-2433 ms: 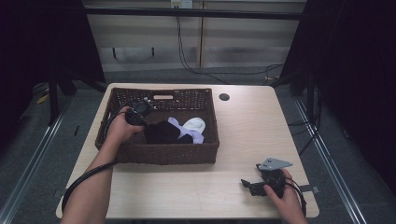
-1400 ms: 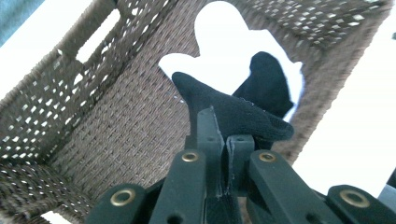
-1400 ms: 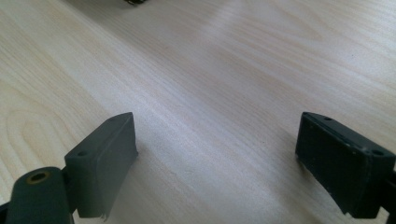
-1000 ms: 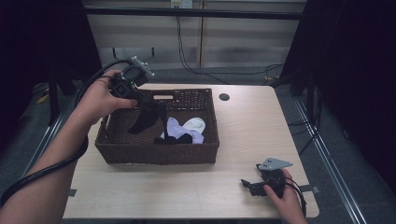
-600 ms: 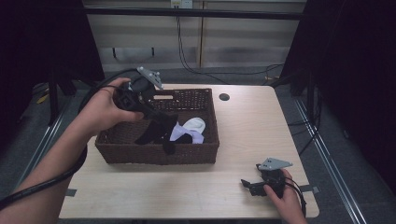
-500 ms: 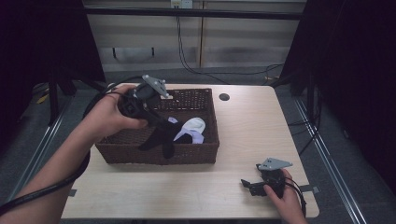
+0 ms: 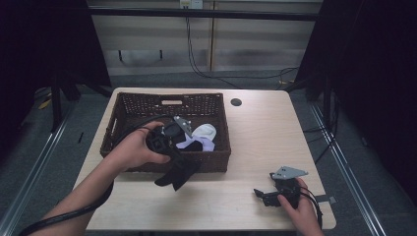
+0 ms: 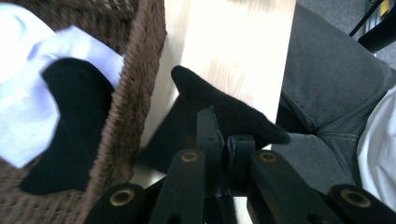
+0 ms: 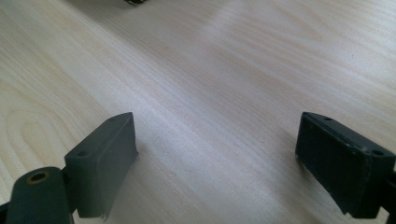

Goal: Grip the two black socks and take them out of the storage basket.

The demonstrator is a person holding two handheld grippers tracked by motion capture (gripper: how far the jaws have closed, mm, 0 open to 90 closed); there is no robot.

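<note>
Jaws of the left gripper (image 8: 219,140) clench a black sock (image 8: 224,109); right gripper (image 9: 215,163) jaws spread wide.

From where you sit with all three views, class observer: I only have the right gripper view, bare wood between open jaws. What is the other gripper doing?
Observer: The left gripper is shut on a black sock, held over the basket's near wall.
Operator: Is the sock clear of the basket?
Observer: Mostly; in the left gripper view it hangs over the table, outside the wicker wall.
Operator: Anything left inside?
Observer: Yes, a white garment and another black sock lie in the basket.
</note>
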